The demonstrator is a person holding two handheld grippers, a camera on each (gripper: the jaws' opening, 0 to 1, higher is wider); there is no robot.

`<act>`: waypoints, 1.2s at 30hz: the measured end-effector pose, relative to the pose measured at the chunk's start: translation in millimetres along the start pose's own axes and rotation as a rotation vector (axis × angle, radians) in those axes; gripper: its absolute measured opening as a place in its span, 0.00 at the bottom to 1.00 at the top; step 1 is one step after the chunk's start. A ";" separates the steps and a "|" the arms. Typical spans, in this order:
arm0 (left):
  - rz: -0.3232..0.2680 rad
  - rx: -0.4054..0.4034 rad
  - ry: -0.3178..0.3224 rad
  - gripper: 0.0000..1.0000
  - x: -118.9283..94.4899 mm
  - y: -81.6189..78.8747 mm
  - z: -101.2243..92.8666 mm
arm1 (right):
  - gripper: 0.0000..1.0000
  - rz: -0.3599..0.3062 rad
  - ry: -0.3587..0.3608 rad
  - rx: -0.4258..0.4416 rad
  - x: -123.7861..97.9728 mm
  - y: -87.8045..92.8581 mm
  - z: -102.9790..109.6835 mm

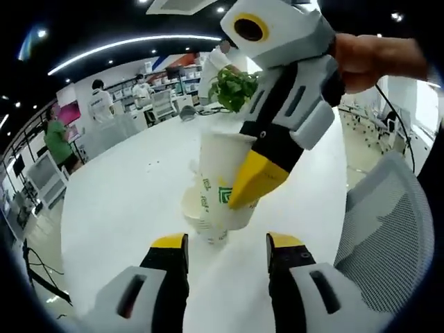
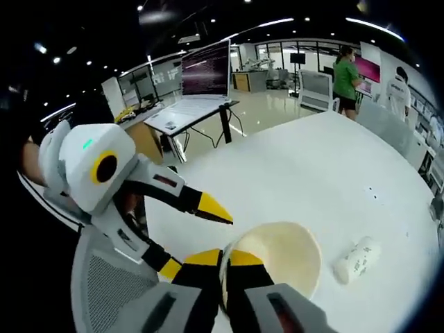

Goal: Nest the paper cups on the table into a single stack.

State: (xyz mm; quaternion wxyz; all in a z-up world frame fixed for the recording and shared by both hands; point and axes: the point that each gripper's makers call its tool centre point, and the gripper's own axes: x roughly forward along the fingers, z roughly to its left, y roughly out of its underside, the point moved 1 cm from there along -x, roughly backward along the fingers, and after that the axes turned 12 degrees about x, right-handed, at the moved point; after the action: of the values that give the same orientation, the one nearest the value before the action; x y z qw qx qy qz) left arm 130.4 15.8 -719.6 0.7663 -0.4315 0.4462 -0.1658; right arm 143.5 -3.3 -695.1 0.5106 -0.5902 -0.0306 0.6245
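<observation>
In the left gripper view, the left hand-held gripper [image 1: 227, 251] has its two yellow-tipped jaws spread apart with nothing between them, just short of the cups. The right hand-held gripper [image 1: 258, 182] comes in from above with a person's hand [image 1: 368, 59] on it, and its yellow tip is pressed against the side of a tall white paper cup with green print [image 1: 220, 186]. That cup stands tilted over a second white paper cup [image 1: 192, 208] resting on the round white table [image 1: 125, 194], well in from the edges; how far it sits inside the lower cup I cannot tell. A grey mesh chair [image 1: 388, 229] stands by the table's near edge, a leafy green plant [image 1: 232, 87] at the far edge.

In the right gripper view, the right hand-held gripper [image 2: 223, 263] is clamped on the rim of the tall cup [image 2: 281, 260], one jaw either side of the wall, the cream inside open to the camera. The left hand-held gripper [image 2: 211, 208] enters from the left, jaws apart, its tip close beside that rim. A third white paper cup lying on its side [image 2: 355, 259] rests on the table just beyond, near the edge. That makes three cups and two hand-held grippers. An open laptop [image 2: 201, 76] sits on a separate desk behind.
</observation>
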 end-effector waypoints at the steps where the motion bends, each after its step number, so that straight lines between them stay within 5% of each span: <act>1: 0.000 -0.017 -0.005 0.43 -0.6 2.6 1.4 | 0.00 0.000 0.005 -0.002 -0.2 -0.7 -1.8; 12: 0.023 -0.132 -0.034 0.46 -9.9 25.8 -6.9 | 0.00 -0.026 0.076 0.022 -2.7 -19.9 -29.2; 19: 0.050 -0.164 -0.020 0.54 -8.1 40.0 -10.6 | 0.00 0.000 0.096 0.020 -0.6 -15.8 -33.3; 36: 0.082 -0.207 -0.029 0.54 -13.2 57.4 -15.7 | 0.00 0.068 0.140 -0.053 16.5 -10.2 -39.2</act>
State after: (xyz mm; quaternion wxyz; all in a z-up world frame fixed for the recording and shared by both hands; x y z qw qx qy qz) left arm 102.6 49.1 -762.5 0.7302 -0.4920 0.4671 -0.0810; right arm 183.4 -9.5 -712.0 0.4740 -0.6465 0.0087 0.5978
